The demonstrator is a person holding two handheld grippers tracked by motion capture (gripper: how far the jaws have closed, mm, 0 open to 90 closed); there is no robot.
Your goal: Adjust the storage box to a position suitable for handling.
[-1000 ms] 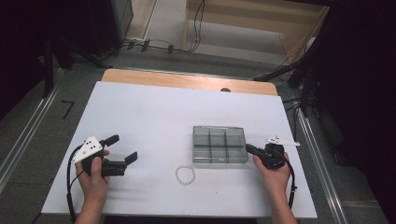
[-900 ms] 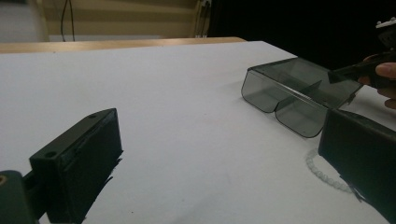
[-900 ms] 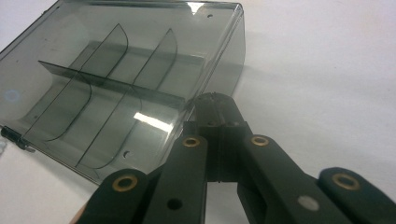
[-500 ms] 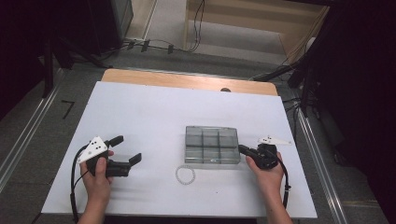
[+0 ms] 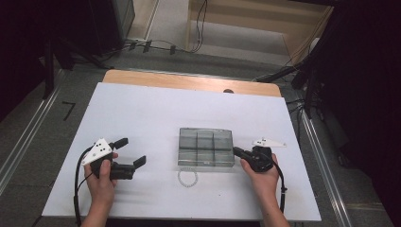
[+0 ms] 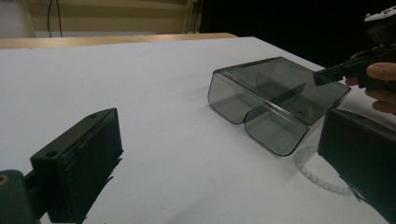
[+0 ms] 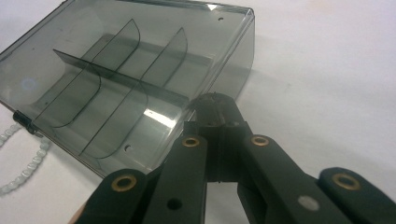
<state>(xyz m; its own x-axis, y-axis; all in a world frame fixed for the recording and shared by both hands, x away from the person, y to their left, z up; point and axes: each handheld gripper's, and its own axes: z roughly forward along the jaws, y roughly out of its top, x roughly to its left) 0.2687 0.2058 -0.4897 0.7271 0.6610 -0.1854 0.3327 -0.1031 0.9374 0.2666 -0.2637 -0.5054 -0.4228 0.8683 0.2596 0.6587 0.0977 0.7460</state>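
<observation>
Change: since a second ago the box has slid toward the lower left of the high view, closer to the bead ring, and the right claw has followed it; the left claw has barely shifted.
Box: smoky grey see-through plastic organiser box (image 5: 206, 147) with six compartments in two rows of three, lying flat on the counter just right of centre in the high view; in the left gripper view (image 6: 275, 100) it sits at right of centre, and in the right gripper view (image 7: 126, 81) it takes up the upper left.
Right claw: black right claw (image 5: 238, 152) at the box's right edge, low on that side, jaws pressed together; in the right gripper view (image 7: 215, 103) the tips meet at the box wall, touching or just short of it, I cannot tell which.
Bead ring: small loop of pale translucent beads (image 5: 187, 178) on the counter just below the box's lower left corner, close to it; also at the lower right of the left gripper view (image 6: 317, 175).
Left claw: black left claw (image 5: 130, 152) at lower left of the high view, well apart from the box, jaws spread wide, gripping nothing.
Counter: white counter (image 5: 156, 113) with a wooden strip along its far edge.
</observation>
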